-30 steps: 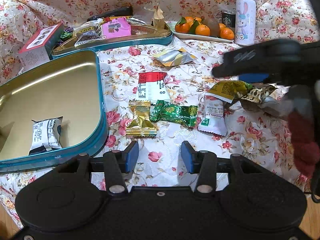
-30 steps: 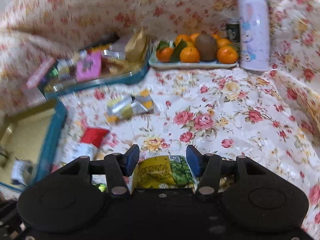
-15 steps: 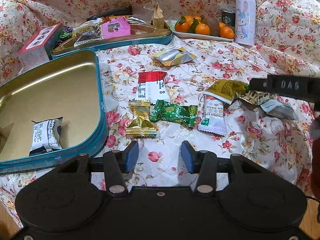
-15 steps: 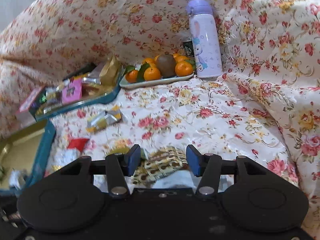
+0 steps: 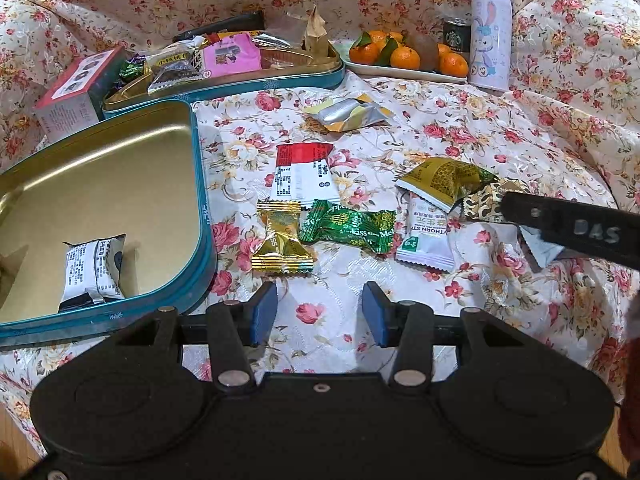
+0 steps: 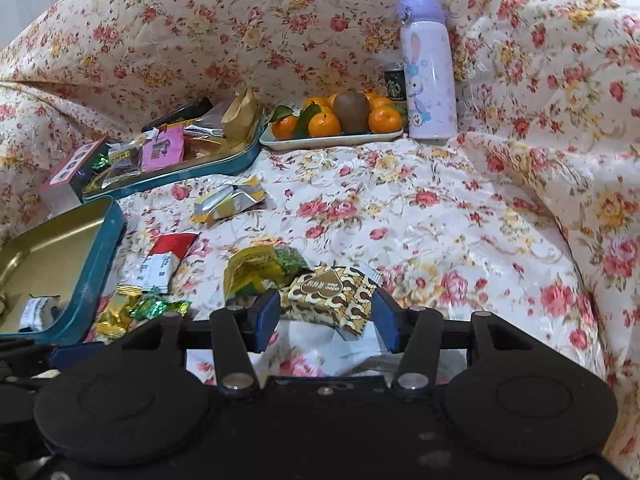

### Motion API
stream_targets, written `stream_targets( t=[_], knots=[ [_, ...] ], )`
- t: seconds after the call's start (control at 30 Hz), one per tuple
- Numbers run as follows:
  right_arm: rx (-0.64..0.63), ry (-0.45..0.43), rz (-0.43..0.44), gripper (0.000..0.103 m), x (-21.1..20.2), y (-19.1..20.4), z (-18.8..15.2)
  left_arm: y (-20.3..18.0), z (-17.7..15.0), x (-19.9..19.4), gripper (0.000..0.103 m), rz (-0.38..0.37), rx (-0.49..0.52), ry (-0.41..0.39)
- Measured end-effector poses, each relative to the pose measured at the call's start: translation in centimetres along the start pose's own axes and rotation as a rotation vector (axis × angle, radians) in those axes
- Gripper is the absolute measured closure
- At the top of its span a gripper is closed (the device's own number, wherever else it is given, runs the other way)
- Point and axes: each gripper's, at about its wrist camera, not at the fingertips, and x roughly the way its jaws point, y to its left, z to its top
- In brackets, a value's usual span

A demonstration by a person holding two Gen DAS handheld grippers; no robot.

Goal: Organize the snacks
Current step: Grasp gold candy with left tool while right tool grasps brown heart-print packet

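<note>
While the open gold-lined tin (image 5: 120, 184) at the left edge of the flowered cloth (image 5: 460, 120) holds only one white packet (image 5: 94, 272), most snacks lie loose across the middle. The left gripper (image 5: 320, 312) hangs released over bare cloth, near the gold candy (image 5: 282, 242) and green candy (image 5: 348, 228), holding nothing. Further right sit the red-and-white packet (image 5: 302, 174), the yellow-green pouch (image 6: 260, 270) and the brown patterned packet (image 6: 332, 296). The right gripper (image 6: 326, 316) stands spread with that brown packet between its fingers, pads apparently not yet pressing. The risk: the pouch touches the packet's left side, so a clench could pinch both wrappers, or the slick foil could slide out sideways and the loose cloth bunch up beneath.
</note>
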Motion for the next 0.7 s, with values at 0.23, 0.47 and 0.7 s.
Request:
stream_targets(
  t=[0.23,0.47,0.7],
  knots=[
    [0.149,0.039,0.09,0.049,-1.2,-0.8,-0.3,0.0,0.0,0.0,0.05,0.001,0.001,0.002],
    [0.264,0.075,0.135,0.049,1.4,-1.7,0.6,0.0,0.0,0.0,0.05,0.002,0.001,0.002],
    [0.3,0.032,0.066,0.048,3.8,-2.2,2.3,0.0,0.0,0.0,0.05,0.004,0.004,-0.003]
  ],
)
